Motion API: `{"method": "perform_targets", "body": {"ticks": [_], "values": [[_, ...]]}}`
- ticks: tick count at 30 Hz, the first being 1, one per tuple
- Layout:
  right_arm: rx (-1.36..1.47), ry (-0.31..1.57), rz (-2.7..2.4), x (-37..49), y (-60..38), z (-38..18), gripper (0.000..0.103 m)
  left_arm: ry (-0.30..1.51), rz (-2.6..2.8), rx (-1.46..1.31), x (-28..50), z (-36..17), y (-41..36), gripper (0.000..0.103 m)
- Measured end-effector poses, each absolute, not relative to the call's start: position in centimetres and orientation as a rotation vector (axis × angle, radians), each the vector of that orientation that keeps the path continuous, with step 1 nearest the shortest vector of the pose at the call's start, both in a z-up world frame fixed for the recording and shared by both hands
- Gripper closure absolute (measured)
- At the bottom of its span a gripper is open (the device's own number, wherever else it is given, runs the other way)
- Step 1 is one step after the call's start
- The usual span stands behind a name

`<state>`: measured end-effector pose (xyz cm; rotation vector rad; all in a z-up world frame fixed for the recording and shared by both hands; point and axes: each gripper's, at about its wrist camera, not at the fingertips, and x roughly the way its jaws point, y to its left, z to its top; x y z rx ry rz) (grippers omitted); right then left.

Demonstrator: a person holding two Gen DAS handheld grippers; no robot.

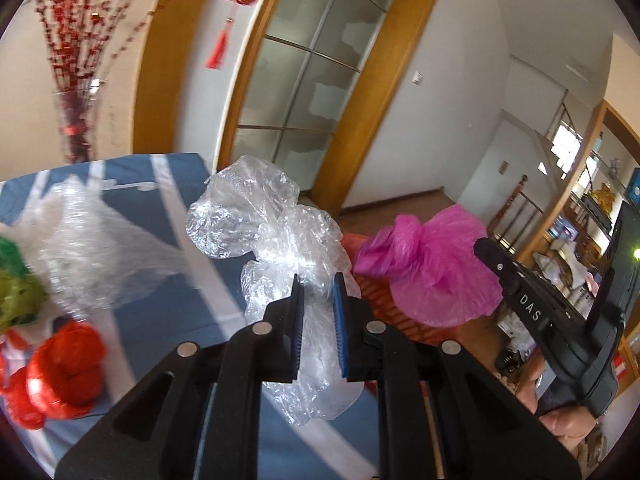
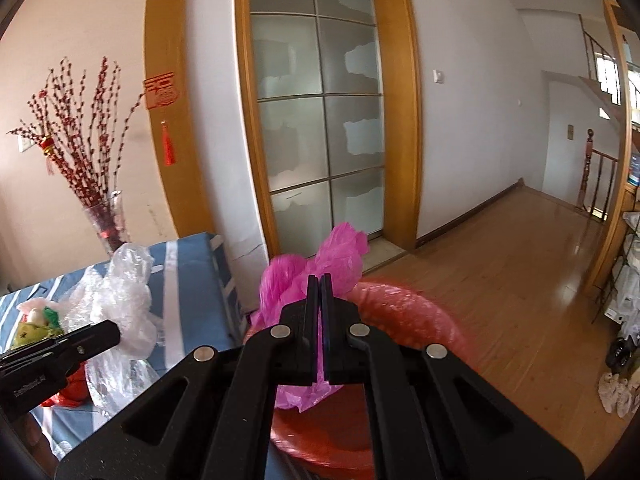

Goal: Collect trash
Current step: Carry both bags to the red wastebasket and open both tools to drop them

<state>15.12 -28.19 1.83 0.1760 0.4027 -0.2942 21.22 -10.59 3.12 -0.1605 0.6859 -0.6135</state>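
Two grippers each carry a piece of trash: the left gripper (image 1: 318, 280) has its fingers pinched on a crumpled clear plastic bag (image 1: 276, 232) above the blue striped desk (image 1: 132, 176), while the right gripper (image 2: 319, 280), fingers clamped tight, holds a pink plastic bag (image 2: 316, 260) over the red-lined bin (image 2: 404, 304) beside the desk.

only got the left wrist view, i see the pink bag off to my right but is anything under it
Observer: Yes, a red-lined bin sits right below the pink bag.
Operator: is the right claw actually gripping the pink bag
Observer: Yes, the right claw is shut on it.
Operator: is the bin on the table
Observer: No, it stands on the wooden floor, beside the blue-covered table.
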Motion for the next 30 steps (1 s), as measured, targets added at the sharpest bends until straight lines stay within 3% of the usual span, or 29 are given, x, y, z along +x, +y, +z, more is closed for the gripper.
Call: {"method": "perform_targets", "body": {"ticks": [17,18,19,21,26,30], "values": [[0.250,0.413,-0.378,14.4,-33.1,-0.2,0.102,0.740,-0.734,-0.097,24.1,0.8,-21.1,0.087],[0.265,0.412,-0.388,14.1,-33.6,-0.3,0.102,0.746,-0.739,-0.096,24.2,0.7,-21.6,0.081],[0.277,0.412,-0.398,14.0,-34.1,-0.3,0.102,0.755,-0.745,-0.098,24.4,0.5,-21.9,0.066],[0.293,0.419,-0.429,13.4,-34.9,-0.5,0.102,0.760,-0.725,-0.095,24.7,0.2,-22.1,0.047],[0.312,0.436,-0.446,12.8,-35.3,-0.8,0.101,0.778,-0.696,-0.103,24.4,-0.4,-20.5,0.044],[0.305,0.445,-0.410,13.1,-34.2,-0.8,0.100,0.767,-0.638,-0.104,23.4,-0.4,-17.3,0.034]]}}
